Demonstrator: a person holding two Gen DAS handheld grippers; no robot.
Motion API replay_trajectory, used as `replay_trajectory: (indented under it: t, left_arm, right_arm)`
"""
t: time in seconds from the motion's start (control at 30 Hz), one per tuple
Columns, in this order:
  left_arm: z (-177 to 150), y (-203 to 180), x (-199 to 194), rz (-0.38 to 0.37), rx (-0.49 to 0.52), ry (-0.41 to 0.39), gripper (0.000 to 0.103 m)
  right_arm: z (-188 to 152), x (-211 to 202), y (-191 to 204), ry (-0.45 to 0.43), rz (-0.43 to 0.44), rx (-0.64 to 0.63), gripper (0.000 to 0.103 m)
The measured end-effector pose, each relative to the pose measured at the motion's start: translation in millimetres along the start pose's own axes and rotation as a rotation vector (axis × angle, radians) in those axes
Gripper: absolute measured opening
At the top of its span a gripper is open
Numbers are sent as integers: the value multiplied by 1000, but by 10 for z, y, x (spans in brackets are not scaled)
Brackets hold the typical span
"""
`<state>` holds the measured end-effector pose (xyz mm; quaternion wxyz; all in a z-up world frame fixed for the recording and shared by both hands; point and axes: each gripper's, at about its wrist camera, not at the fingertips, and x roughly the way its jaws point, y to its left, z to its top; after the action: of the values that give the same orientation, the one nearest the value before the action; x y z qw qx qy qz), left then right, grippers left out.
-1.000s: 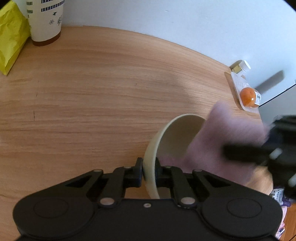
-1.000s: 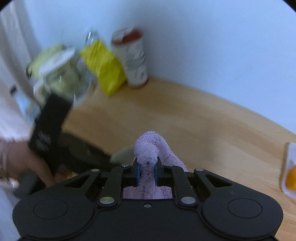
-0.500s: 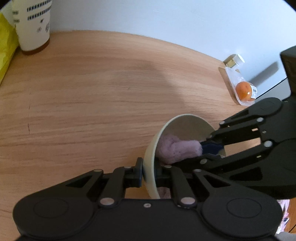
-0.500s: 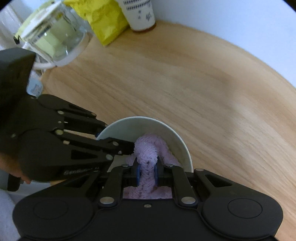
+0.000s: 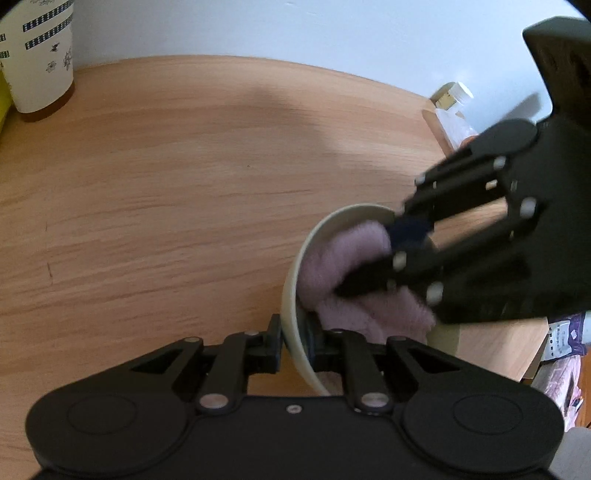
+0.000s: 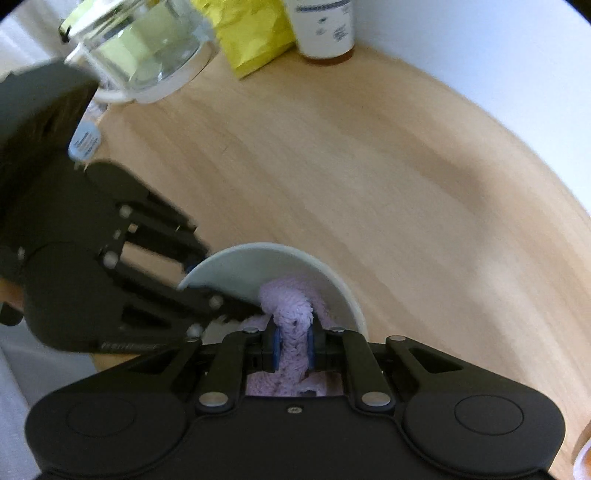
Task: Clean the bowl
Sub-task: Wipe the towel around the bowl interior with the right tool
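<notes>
A cream bowl (image 5: pixel 291 295) is tilted on its side above the wooden table (image 5: pixel 184 184). My left gripper (image 5: pixel 293 341) is shut on the bowl's rim. My right gripper (image 6: pixel 293 343) is shut on a lilac towel (image 6: pixel 291 314) and presses it into the bowl (image 6: pixel 258 266). In the left wrist view the towel (image 5: pixel 343 258) fills the bowl's inside, with the right gripper's fingers (image 5: pixel 406 229) reaching in from the right. In the right wrist view the left gripper's fingers (image 6: pixel 166 236) come in from the left.
A patterned paper cup (image 5: pixel 37 55) stands at the far left by the wall. A small bottle (image 5: pixel 454 99) lies at the table's right edge. In the right wrist view a glass jar (image 6: pixel 140 48), a yellow bag (image 6: pixel 251 33) and the cup (image 6: pixel 325 26) line the back.
The right gripper has pushed the towel into the bowl and shifted it upward along the inside. The left gripper keeps its hold on the rim; the view is blurred by motion.
</notes>
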<state>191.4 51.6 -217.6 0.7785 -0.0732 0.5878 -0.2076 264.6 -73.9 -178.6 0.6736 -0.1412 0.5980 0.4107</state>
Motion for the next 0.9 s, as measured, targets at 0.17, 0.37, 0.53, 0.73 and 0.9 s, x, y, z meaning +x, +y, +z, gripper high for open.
replay_trajectory:
  t: [0.17, 0.37, 0.53, 0.73, 0.9]
  left_arm:
    - [3, -12, -6, 16, -15, -6, 13]
    - [-31, -27, -10, 41, -81, -33, 13]
    - [-42, -2, -19, 46, -136, -36, 13]
    - [-50, -9, -34, 59, -152, -36, 12]
    - [-60, -18, -40, 60, -140, -40, 12]
  right_arm:
    - [-30, -92, 100, -59, -56, -14, 14]
    - [-48, -132, 326, -129, -178, -52, 14]
    - [-33, -322, 336, -184, -239, 7, 14]
    - [-51, -338, 383, -118, -263, 92, 15]
    - [-90, -114, 265, -20, -240, 265, 15]
